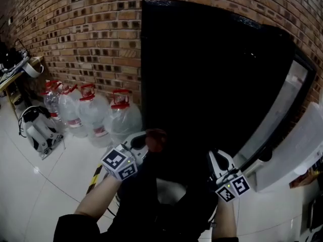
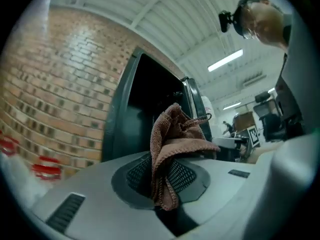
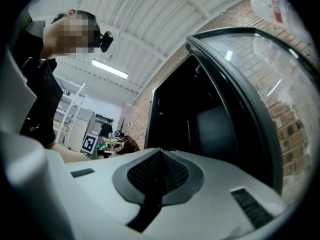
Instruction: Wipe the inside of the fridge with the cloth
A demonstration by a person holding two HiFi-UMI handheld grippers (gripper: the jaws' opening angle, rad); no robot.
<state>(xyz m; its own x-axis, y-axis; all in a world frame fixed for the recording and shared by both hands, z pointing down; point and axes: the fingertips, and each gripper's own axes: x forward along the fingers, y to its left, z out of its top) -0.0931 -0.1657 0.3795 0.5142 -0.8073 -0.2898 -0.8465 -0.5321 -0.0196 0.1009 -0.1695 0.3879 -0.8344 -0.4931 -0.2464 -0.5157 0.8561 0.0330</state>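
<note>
We hold the cloth [image 2: 176, 144] pinched in the left hand-held gripper [image 2: 161, 181]. Its jaws are clamped narrow on the brown fabric, which bunches up above the pads. In the head view this sits at lower centre, just in front of the dark open fridge [image 1: 212, 74] filling the middle of the frame. The right hand-held gripper [image 3: 158, 170], at lower right, has its jaws pressed together and empty, near the glass door [image 1: 282, 102] swung open at right. Water bottles [image 1: 96, 112] stand along the brick wall [image 1: 75, 29] at left.

Black sleeves [image 1: 68, 227]; pale hand-held grippers [image 1: 147, 141] [image 1: 218, 158] bear marker cubes [image 1: 119, 163].
</note>
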